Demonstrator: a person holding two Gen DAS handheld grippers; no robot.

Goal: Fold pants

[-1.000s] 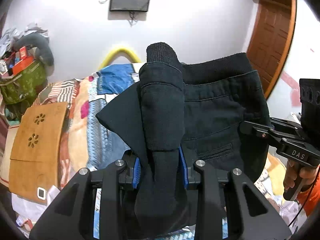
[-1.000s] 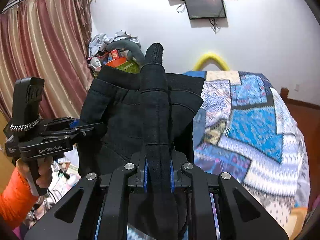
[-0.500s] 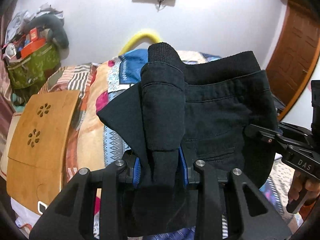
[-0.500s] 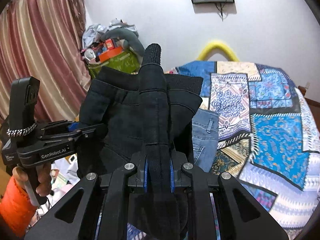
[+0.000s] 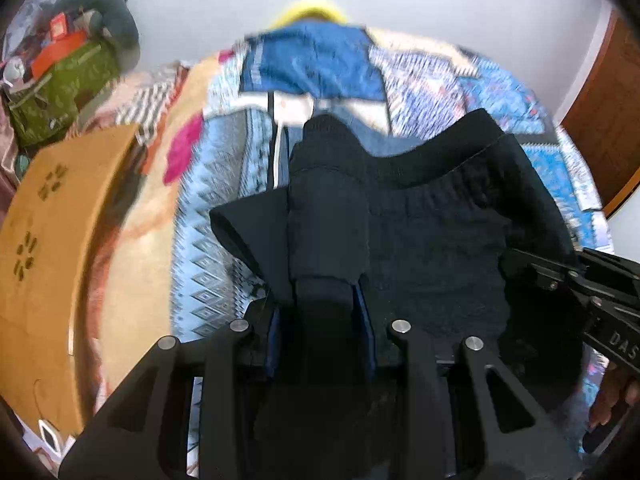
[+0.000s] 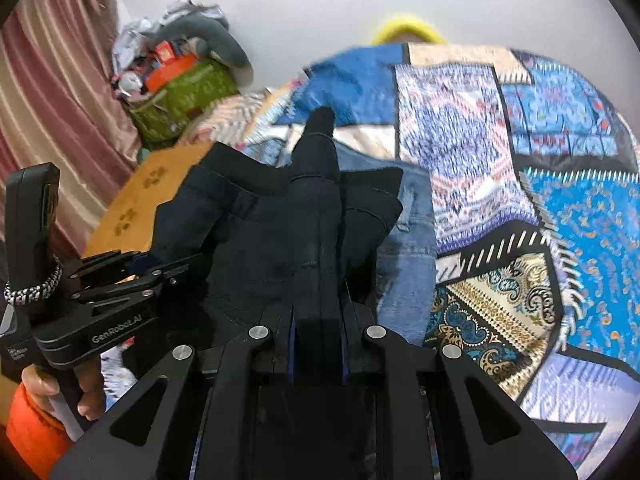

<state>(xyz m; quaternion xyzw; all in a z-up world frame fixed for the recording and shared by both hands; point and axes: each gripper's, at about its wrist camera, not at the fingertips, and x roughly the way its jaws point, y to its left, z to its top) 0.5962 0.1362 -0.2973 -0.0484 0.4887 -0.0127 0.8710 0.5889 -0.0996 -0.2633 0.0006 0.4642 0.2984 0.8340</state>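
Observation:
Black pants (image 5: pixel 436 240) hang between both grippers above a patchwork bed. My left gripper (image 5: pixel 322 312) is shut on one end of the waistband, which bunches up between its fingers. My right gripper (image 6: pixel 318 332) is shut on the other end of the black pants (image 6: pixel 280 232). The right gripper also shows at the right edge of the left wrist view (image 5: pixel 568 276). The left gripper shows at the left of the right wrist view (image 6: pixel 132 276). The elastic waistband sags between them. The legs are hidden below.
A patchwork blue quilt (image 6: pixel 540 168) covers the bed. Blue jeans (image 6: pixel 408 256) lie on it under the black pants. A wooden lap table (image 5: pixel 52 248) stands at the left. A pile of bags and a green box (image 6: pixel 180 88) sits by the curtain.
Both grippers have tilted down and forward over the bed with the black pants. The wall screen has left the view and the quilt fills more of it.

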